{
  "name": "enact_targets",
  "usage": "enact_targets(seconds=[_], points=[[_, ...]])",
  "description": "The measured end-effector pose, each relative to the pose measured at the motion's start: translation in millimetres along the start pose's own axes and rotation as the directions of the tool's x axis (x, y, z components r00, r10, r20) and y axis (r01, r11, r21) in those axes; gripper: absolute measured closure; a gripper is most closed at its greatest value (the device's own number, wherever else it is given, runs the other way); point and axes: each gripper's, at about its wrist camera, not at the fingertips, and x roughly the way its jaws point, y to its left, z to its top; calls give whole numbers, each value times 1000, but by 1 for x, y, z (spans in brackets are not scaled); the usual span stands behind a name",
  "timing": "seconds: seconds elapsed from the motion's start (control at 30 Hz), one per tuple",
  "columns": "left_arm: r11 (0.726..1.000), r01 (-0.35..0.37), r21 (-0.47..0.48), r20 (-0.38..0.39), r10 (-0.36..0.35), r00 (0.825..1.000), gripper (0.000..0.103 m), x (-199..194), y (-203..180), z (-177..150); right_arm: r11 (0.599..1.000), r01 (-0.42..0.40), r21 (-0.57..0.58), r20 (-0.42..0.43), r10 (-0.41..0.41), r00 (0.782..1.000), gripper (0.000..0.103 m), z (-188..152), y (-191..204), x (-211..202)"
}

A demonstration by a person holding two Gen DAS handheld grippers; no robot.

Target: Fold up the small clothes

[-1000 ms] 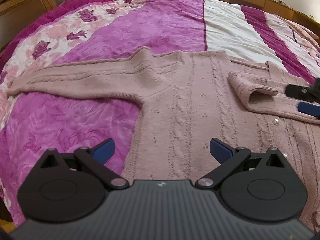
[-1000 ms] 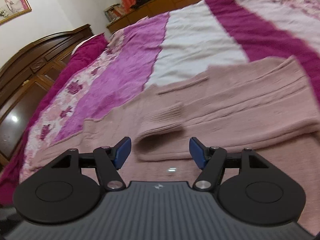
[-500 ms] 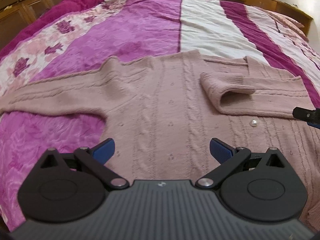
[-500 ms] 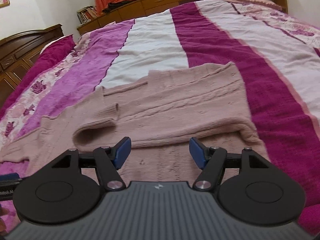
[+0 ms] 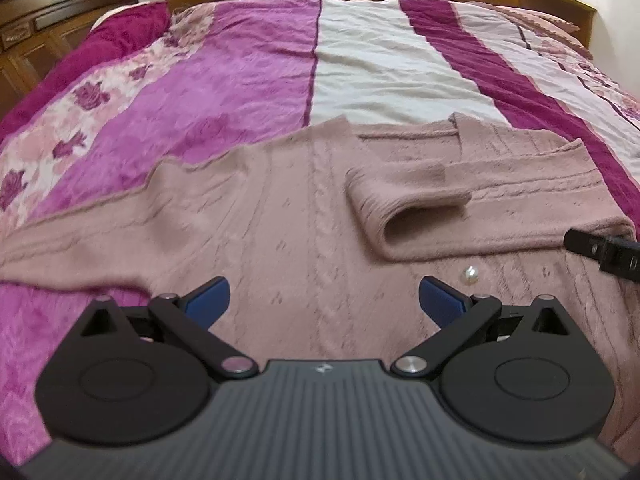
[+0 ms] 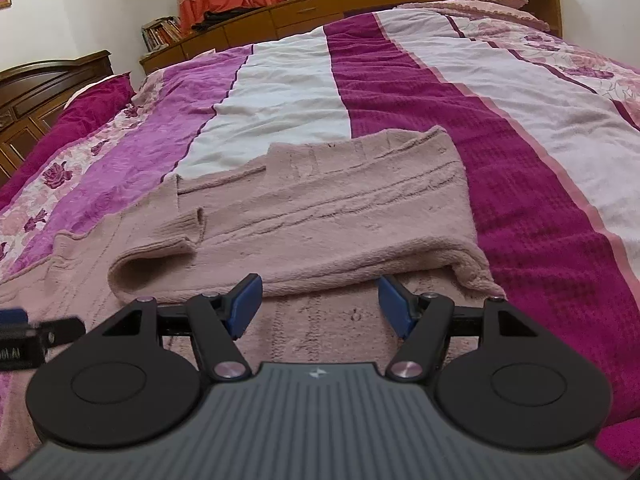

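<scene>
A dusty pink cable-knit sweater [image 5: 280, 216] lies flat on the bed, front up. Its right sleeve [image 5: 460, 204] is folded across the chest, cuff open toward me; the same sleeve [image 6: 320, 232] fills the middle of the right wrist view. The left sleeve [image 5: 80, 240] stretches out over the bedspread. A pearl button [image 5: 471, 275] sits below the folded sleeve. My left gripper [image 5: 324, 300] hovers open over the sweater's body, nothing between its blue pads. My right gripper [image 6: 320, 304] is open just short of the folded sleeve's lower edge, holding nothing; its black finger [image 5: 600, 250] shows at the right edge of the left wrist view.
The bed wears a bedspread [image 5: 380, 72] striped in purple, white and magenta with floral bands. A dark wooden headboard [image 6: 48, 88] stands at the left, low wooden cabinets [image 6: 360, 4] run along the far wall, and a pillow [image 6: 472, 4] lies far right.
Both grippers drew back from the folded sleeve, which lies released on the chest. The left view swung right, toward the sweater's middle; the right view turned right and dipped. Both jaws stayed open.
</scene>
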Motion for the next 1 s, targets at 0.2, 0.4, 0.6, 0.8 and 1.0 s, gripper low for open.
enact_targets(seconds=[0.2,0.4,0.6,0.8,1.0], points=[[998,14,66,46,-17,999,1,12,-19,20,1000,6,-11,5,-6,1000,31,-4,-2,6],[991,25,130,34,-30,999,5,34,-38,32,1000,5,-13,10,-5,1000,31,-5,-5,9],[987,17,161,29,-22,999,12,54,-52,32,1000,3,-28,15,-2,1000,31,-9,-5,11],[983,22,184,51,-32,998,26,67,-61,31,999,5,-37,17,-4,1000,31,-11,-5,13],[986,23,162,95,-39,995,84,65,-58,32,999,4,-43,20,-3,1000,31,-13,-5,14]])
